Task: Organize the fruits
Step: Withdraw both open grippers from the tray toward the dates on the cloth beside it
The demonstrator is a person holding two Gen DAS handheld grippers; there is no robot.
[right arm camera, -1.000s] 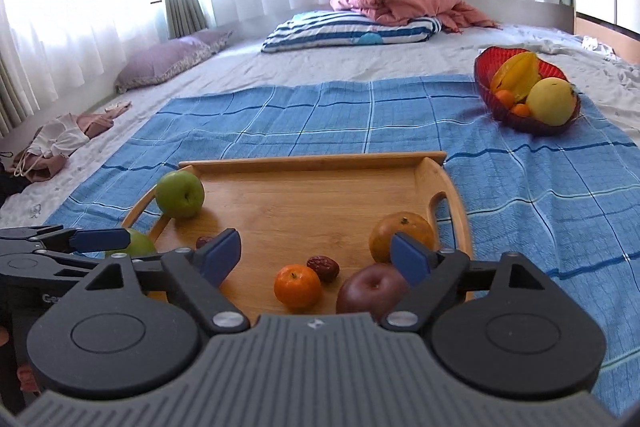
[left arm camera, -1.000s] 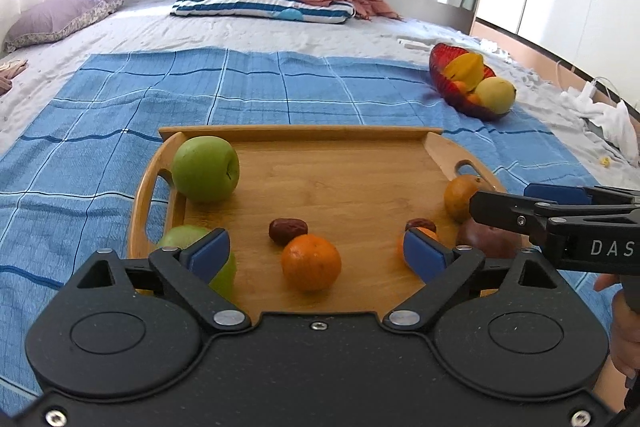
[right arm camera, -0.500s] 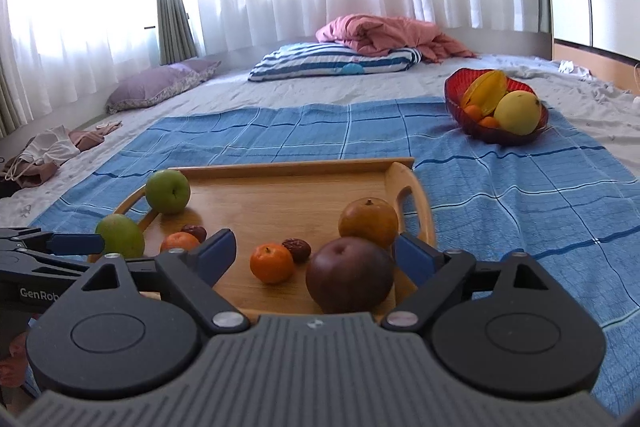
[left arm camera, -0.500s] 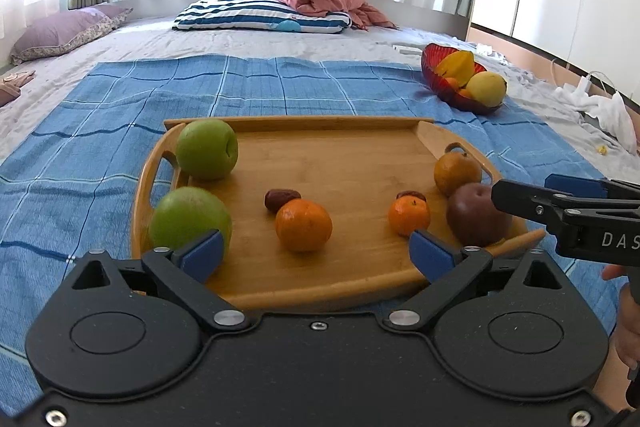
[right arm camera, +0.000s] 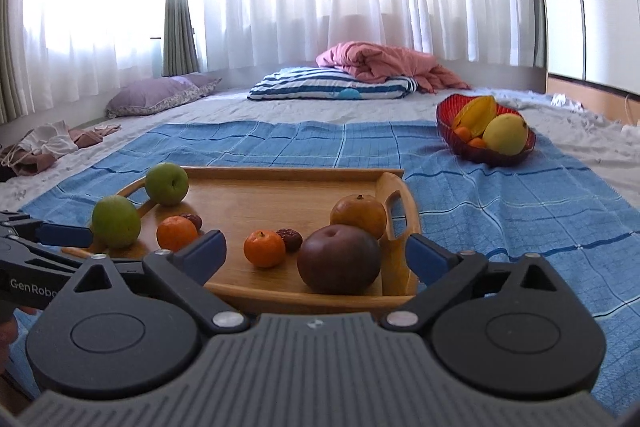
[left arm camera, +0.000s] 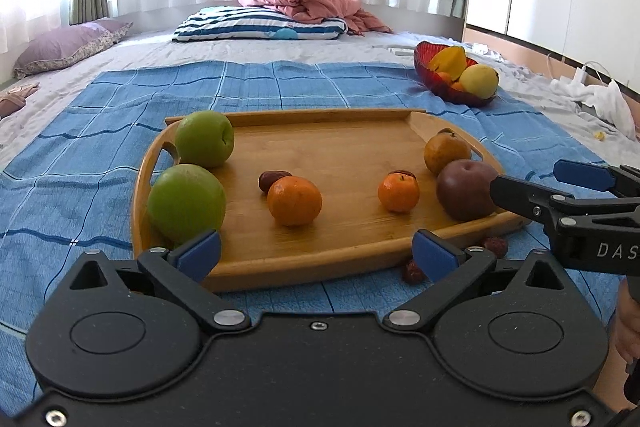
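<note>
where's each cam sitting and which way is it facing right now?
Left wrist: on the left hand-held gripper, opening and empty, facing the wooden tray from its near edge; right hand-held gripper enters at the right.
Right wrist: on the right hand-held gripper, opening and empty, at the tray's near right corner, behind the dark red apple.
Shared: tray, apple, red fruit bowl.

- Left gripper (left arm camera: 316, 253): jaws opening, spread wide, nothing between the blue pads (left arm camera: 199, 253); body angled downward.
- Right gripper (right arm camera: 316, 255): jaws opening, spread wide, pads (right arm camera: 428, 259) pressing on nothing.
- The two grippers sit side by side, each visible at the edge of the other's view.
- A hand (left arm camera: 628, 323) grips the right gripper's handle at the frame edge.
</note>
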